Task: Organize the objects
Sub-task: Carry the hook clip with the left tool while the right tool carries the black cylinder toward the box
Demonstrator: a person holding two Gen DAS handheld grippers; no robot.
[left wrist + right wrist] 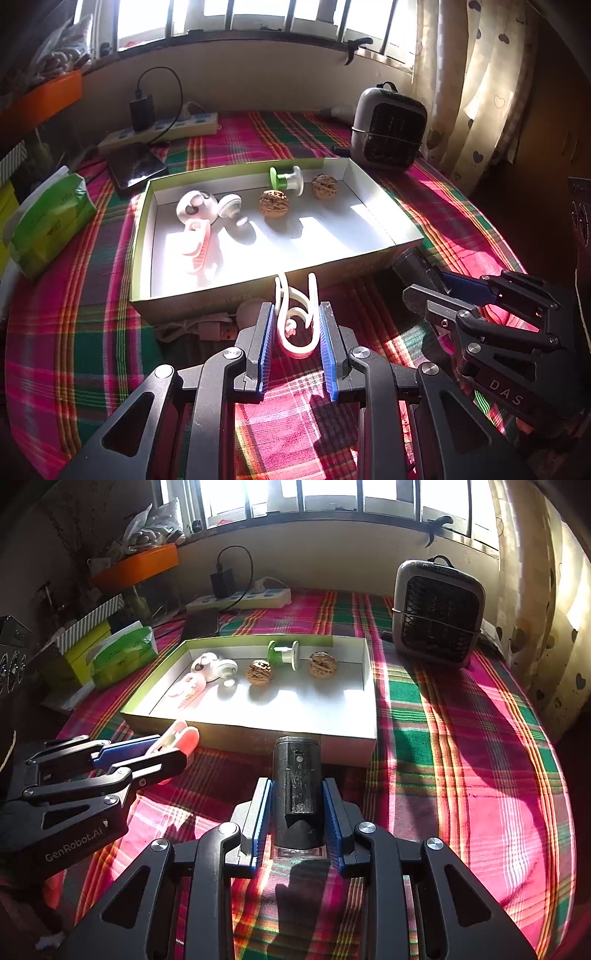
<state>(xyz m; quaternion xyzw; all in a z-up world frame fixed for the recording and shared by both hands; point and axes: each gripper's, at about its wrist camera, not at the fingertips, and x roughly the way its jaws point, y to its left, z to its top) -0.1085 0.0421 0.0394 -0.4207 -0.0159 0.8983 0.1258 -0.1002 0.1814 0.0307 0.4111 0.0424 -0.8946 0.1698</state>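
A shallow green-sided box [258, 290] [236, 740] with a white floor sits on the plaid cloth. In it lie two walnuts [273, 204] [324, 187], a green-and-white spool [286, 180], a white round gadget [195, 206] and a pink clip [197, 243]. My left gripper [296, 314] is shut on a white-pink clip [297, 317] [177, 738], just before the box's near wall. My right gripper [297, 794] is shut on a black cylinder [296, 790] [413, 264], near the box's front right corner.
A grey fan heater [388, 129] [437, 614] stands behind the box at right. A power strip with charger [159, 129], a dark tablet [136, 166] and a green tissue pack [48, 221] lie at left. A white USB cable [207, 326] lies before the box.
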